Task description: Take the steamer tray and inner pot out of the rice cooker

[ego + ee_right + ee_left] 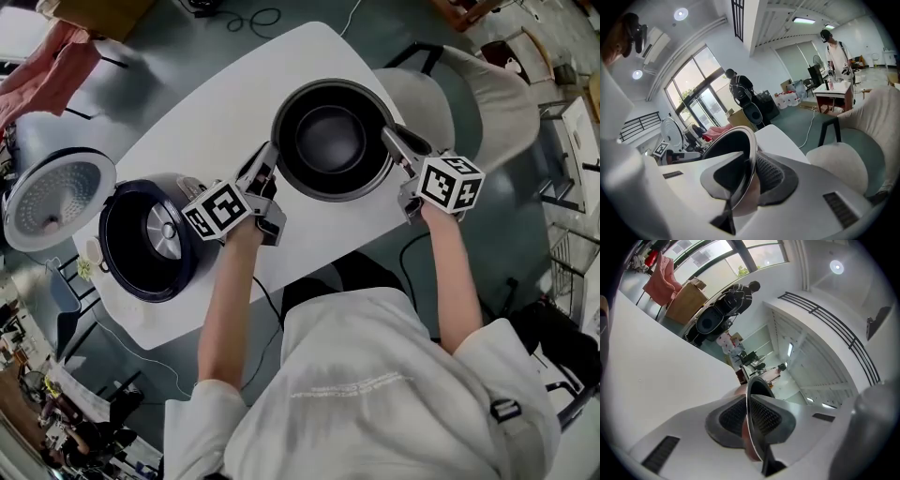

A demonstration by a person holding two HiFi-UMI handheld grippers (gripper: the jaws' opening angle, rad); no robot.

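Note:
The dark round inner pot [331, 141] hangs over the white table [216, 103], held by its rim from both sides. My left gripper [272, 171] is shut on the pot's left rim [751, 416], the thin metal edge running between its pads. At the right rim [746, 164] my right gripper [394, 142] is shut the same way. The black rice cooker [148, 236] stands open at the table's left end, its lid [58, 197] swung out to the left; nothing but the heating plate shows inside.
A beige padded chair [473, 98] stands right of the table. Pink cloth [52, 61] lies at the upper left. People stand in the background [836, 47] near desks. Cables run across the floor beyond the table.

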